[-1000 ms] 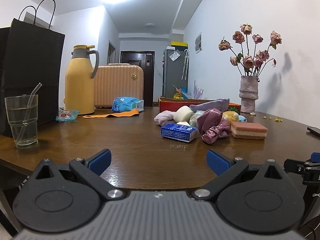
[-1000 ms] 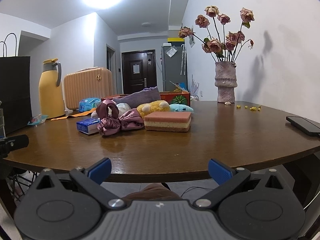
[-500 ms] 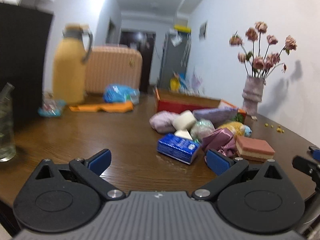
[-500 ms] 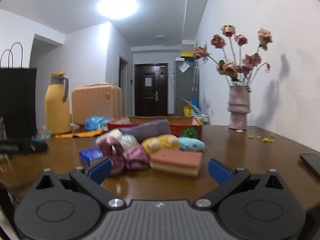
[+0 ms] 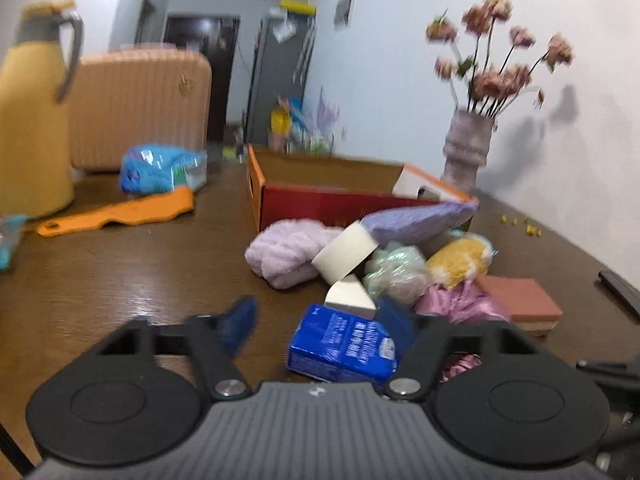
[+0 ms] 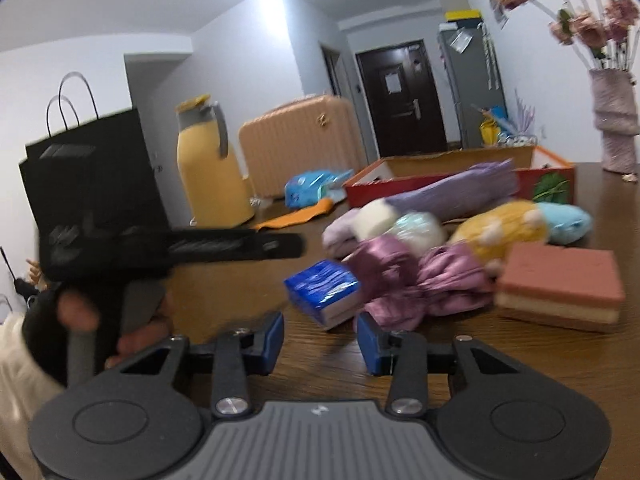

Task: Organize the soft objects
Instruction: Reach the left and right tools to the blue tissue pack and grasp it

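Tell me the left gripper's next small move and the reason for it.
Probably ease the left gripper forward around the blue tissue pack. Its jaws are closing, yet the pads do not press on the pack, which lies nearest in the soft pile, in front of the open red box.

blue tissue pack point(image 5: 343, 347) print blurred, no text legible anywhere
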Demonstrator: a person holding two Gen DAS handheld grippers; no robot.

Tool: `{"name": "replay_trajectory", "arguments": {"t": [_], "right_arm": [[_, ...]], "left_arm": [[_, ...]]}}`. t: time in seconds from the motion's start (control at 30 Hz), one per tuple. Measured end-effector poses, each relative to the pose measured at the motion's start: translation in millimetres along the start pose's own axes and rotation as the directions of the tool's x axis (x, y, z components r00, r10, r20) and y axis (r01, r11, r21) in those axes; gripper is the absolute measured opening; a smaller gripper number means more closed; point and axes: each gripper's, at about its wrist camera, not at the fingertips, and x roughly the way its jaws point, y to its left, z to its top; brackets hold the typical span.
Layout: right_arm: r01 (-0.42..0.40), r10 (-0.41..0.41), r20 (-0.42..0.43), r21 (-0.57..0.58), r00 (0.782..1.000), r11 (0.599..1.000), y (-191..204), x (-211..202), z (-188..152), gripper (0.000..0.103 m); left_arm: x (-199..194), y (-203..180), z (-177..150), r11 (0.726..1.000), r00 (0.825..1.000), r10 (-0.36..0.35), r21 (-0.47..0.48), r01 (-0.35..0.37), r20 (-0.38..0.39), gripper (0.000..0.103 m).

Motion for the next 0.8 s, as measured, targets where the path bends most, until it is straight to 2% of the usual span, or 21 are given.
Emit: {"name": "replay_trajectory", "arguments": {"t": [0.07,0.13,0.17,0.23,0.3,0.33,0.37,0.43,0.5,0.57,0.67,0.77,0.8], "right_arm": [[0.002,-0.002,-0.029,-0.016,1.000,1.000,4,16,2,0.039],[0.013,-0.012,-0.052,0.005,0.999,1.000,1,28,6,0.039],[0.022,-0.021,-0.058,0.026,0.998,0.999,-2,34,9,0.039],[0.031,-0.027,-0.056,0.088,0.998,0.996,-10,39,14,0.040],[0.036,-0.029,-0.058,0.122,0.998,0.992,-15,45,19,0.041],[0.033,-0.026,-0.064,0.122,0.998,0.992,-16,49,21,0.041],[0.047,-0.040,-0.069,0.113,0.997,0.992,-17,54,21,0.039],[0.063,-0.055,-0.077,0.100,0.996,0.993,-20,59,23,0.026],[0.056,-0.045,-0.090,0.116,0.995,0.992,-24,58,23,0.020],[0.026,-0.014,-0.096,0.119,0.995,0.993,-25,49,18,0.020],[-0.043,0.054,-0.101,0.116,0.993,0.992,-23,20,2,0.020],[-0.060,0.073,-0.107,0.117,0.992,0.991,-18,-15,-11,0.021],[-0.058,0.069,-0.101,0.106,0.993,0.993,-16,-25,-14,0.023]], "left_arm": [[14,7,1,0.997,0.997,-0.075,0.011,0.076,-0.032,0.060],[29,17,1,0.992,0.988,-0.120,-0.042,0.117,-0.093,0.049],[34,20,-1,0.990,0.984,-0.128,-0.070,0.120,-0.123,0.035],[33,25,-6,0.984,0.980,-0.152,-0.117,0.137,-0.132,0.033],[27,31,-15,0.962,0.965,-0.236,-0.170,0.215,-0.115,0.024],[25,33,-18,0.954,0.959,-0.258,-0.190,0.233,-0.117,0.024],[21,34,-21,0.954,0.961,-0.250,-0.198,0.224,-0.115,0.023],[12,34,-25,0.953,0.965,-0.239,-0.214,0.212,-0.109,0.023],[0,34,-29,0.946,0.966,-0.235,-0.253,0.201,-0.109,0.023],[-21,28,-37,0.942,0.967,-0.240,-0.260,0.212,-0.081,0.023],[-60,8,-58,0.952,0.973,-0.230,-0.218,0.216,-0.037,0.023],[-85,-6,-74,0.941,0.966,-0.257,-0.232,0.246,-0.016,0.026],[-89,-11,-79,0.939,0.964,-0.267,-0.231,0.256,-0.015,0.035]]}}
